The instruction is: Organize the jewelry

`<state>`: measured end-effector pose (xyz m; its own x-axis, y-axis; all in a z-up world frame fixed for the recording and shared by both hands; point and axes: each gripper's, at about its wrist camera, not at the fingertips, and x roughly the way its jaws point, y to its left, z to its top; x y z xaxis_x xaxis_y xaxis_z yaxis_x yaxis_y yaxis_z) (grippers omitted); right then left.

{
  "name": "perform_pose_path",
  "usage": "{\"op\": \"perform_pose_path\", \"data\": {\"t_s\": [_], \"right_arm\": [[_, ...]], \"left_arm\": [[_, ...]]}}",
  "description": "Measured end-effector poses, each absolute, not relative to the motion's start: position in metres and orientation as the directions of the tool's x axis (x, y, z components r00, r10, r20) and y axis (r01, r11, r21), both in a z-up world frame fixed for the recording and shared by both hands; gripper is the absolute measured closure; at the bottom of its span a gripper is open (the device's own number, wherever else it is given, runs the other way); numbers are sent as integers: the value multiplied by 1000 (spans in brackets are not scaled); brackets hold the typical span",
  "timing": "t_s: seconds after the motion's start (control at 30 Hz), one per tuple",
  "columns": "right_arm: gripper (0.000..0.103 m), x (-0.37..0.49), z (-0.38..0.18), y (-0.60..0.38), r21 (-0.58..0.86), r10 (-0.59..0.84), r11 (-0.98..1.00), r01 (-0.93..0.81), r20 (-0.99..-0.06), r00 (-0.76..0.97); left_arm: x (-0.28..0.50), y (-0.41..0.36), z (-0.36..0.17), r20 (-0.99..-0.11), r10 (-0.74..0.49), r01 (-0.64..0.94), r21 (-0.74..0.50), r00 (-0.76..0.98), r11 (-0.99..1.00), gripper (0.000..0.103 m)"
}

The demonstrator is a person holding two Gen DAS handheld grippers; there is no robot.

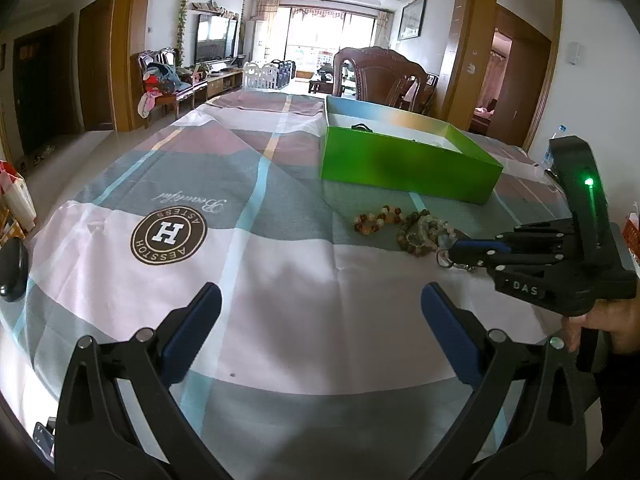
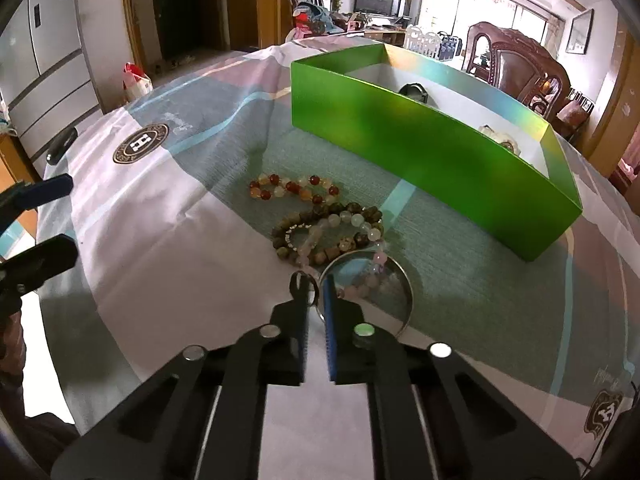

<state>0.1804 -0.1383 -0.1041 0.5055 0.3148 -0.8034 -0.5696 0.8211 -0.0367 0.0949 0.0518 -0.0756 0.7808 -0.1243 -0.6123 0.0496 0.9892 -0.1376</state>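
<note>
We see the left gripper (image 1: 320, 308) held low over the near edge of the bench (image 1: 280, 288), its blue-padded fingers (image 1: 192, 320) spread wide apart with nothing between them, above the pale band of the checked cloth (image 1: 248, 184) that covers the surface. The right gripper (image 2: 318, 284) has its fingers (image 2: 332, 320) drawn nearly together, a narrow gap showing, pinched on a small metal ring (image 2: 299, 280) that sits at the rim of a large thin metal hoop (image 2: 404, 284); we cannot tell how firmly it is clamped. Just beyond the fingertips lies a heap of beaded bracelets: brown stone beads (image 2: 332, 216) tangled with pale pink and clear beads (image 2: 360, 280), some of them lying inside the hoop. A separate red and cream bracelet (image 2: 294, 190) lies just beside that heap, toward the middle of the bench. Farther back, near the far right edge, stands an open green box (image 2: 420, 148) with a white floor, holding a dark looped item (image 2: 414, 90) at its far end and a pale beaded piece (image 2: 500, 136) at its nearer end. A round brown logo (image 1: 169, 234) marks the cloth to the left, and a dark rounded object (image 1: 12, 268) rests at the left edge.
</note>
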Motion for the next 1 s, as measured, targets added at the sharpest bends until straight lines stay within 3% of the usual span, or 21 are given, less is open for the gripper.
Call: {"op": "perform_pose_path", "data": {"t_s": [0.13,0.33,0.7,0.73,0.8,0.83,0.87,1.0], "right_arm": [[103,175,-99,-148,4,345,833,-554,-786,513],[103,169,-97,-159,64,392,836,-545,-765,511],[102,180,-103,-144,2,366,813,-582,-779,510],[100,180,-103,-143,2,366,815,-579,-777,512],[80,180,-104,-143,0,364,818,-575,-775,517],[58,179,-103,-144,-7,358,821,-571,-771,526],[51,178,-103,-145,-15,355,826,-564,-764,540],[53,180,-103,-147,-7,358,828,-560,-763,539]], "left_arm": [[97,49,-78,-620,-129,56,-136,774,989,4],[100,44,-79,-628,-133,63,-132,766,989,4],[98,42,-81,-633,-132,64,-129,763,990,4],[98,42,-81,-632,-132,64,-130,763,989,4],[98,42,-82,-634,-132,62,-131,762,989,4],[98,41,-82,-636,-133,64,-130,760,989,4],[98,41,-82,-637,-132,63,-130,759,989,4],[98,41,-83,-644,-133,64,-130,753,990,4]]}}
